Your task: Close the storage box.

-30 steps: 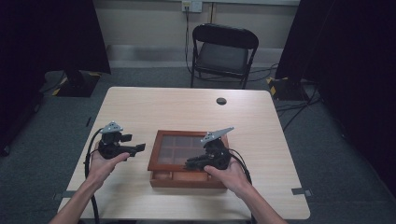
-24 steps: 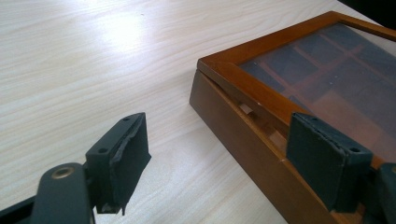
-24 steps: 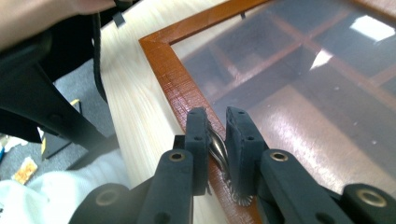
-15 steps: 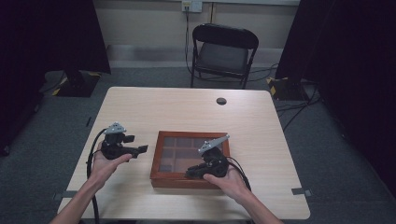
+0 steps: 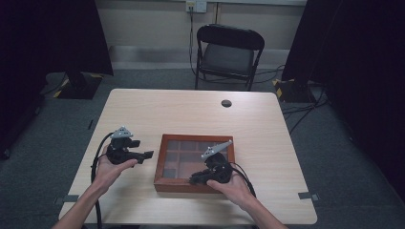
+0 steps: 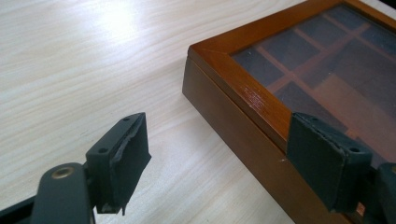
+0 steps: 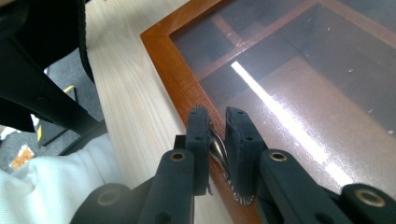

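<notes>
A shallow wooden box [image 5: 159,162] with a glass lid over several compartments lies on the table's near middle. My right gripper [image 5: 196,180] is at the box's front edge. In the right gripper view the right gripper [image 7: 217,126] is shut on a small metal clasp [image 7: 217,147] on the lid's wooden frame [image 7: 173,70]. My left gripper [image 5: 145,155] hovers just left of the box and points at its side. It is open [image 6: 217,140], with the box's corner [image 6: 210,51] ahead and one pad [image 6: 322,154] over the lid's edge.
A small black round disc [image 5: 226,103] lies on the pale wooden table [image 5: 191,114] towards the far edge. Beyond the table stands a black folding chair [image 5: 229,52]. A cable [image 5: 98,152] trails from the left gripper off the table's left edge.
The right gripper has moved from over the lid towards the person, down to the box's front edge. The left gripper has hardly moved.
</notes>
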